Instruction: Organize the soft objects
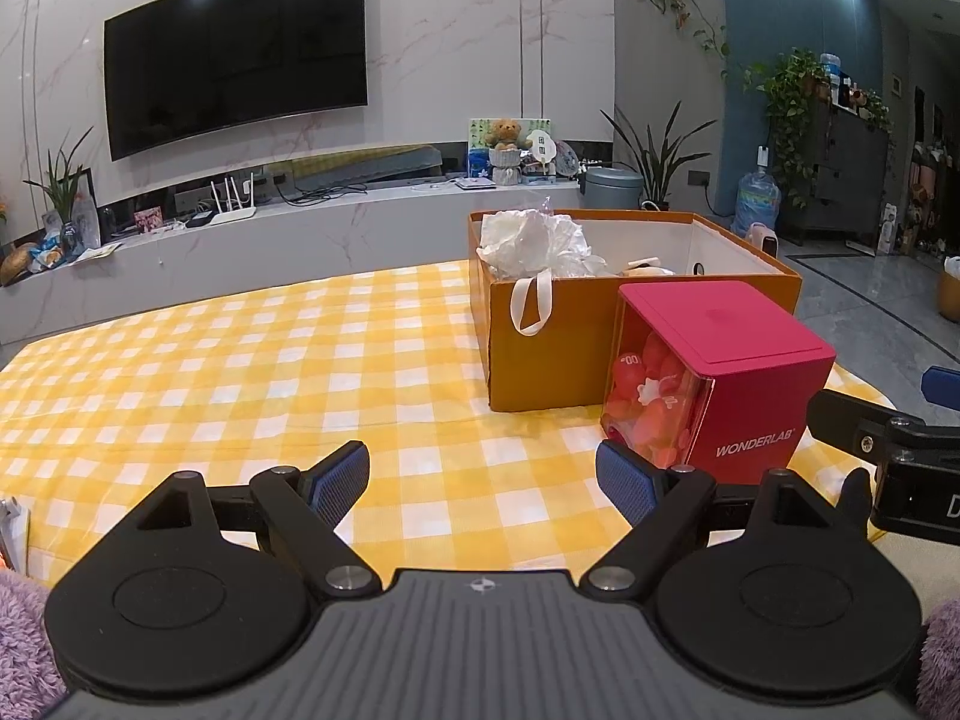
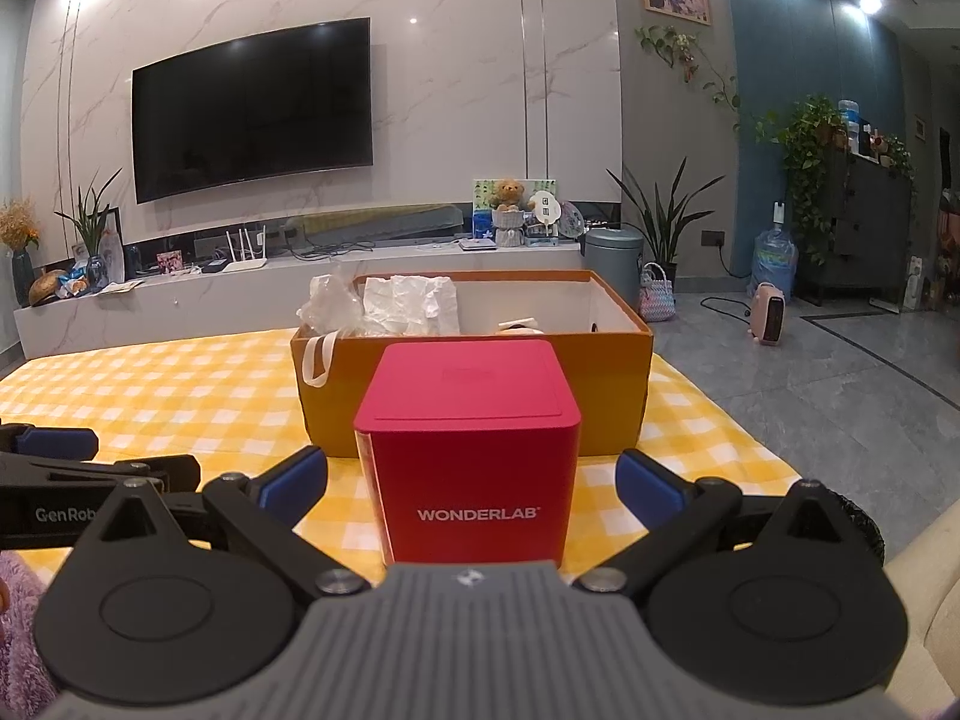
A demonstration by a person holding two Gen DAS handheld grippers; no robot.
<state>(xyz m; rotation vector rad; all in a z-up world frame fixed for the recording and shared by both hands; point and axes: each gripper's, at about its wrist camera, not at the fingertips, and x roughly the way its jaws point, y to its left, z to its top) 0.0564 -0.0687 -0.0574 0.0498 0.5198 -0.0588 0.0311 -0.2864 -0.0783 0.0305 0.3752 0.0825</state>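
A red WONDERLAB box point(image 1: 750, 360) point(image 2: 474, 456) stands on the yellow checked tablecloth point(image 1: 240, 390) point(image 2: 150, 384), right in front of an orange cardboard box point(image 1: 552, 360) point(image 2: 612, 384). Through its clear side I see pink and red soft pieces point(image 1: 651, 408). Crumpled white bags point(image 1: 534, 240) point(image 2: 390, 300) fill the left end of the orange box. My left gripper point(image 1: 483, 480) is open over bare cloth, left of the red box. My right gripper point(image 2: 471, 477) is open, its fingers on either side of the red box and apart from it.
The table's right edge point(image 2: 750, 420) drops to a grey tiled floor with a pink heater point(image 2: 768, 315). A marble TV bench point(image 1: 270, 240) runs along the far wall. Purple fluffy sleeves point(image 1: 24, 642) show at the frame corners. A white loop handle point(image 1: 531, 306) hangs over the orange box's front.
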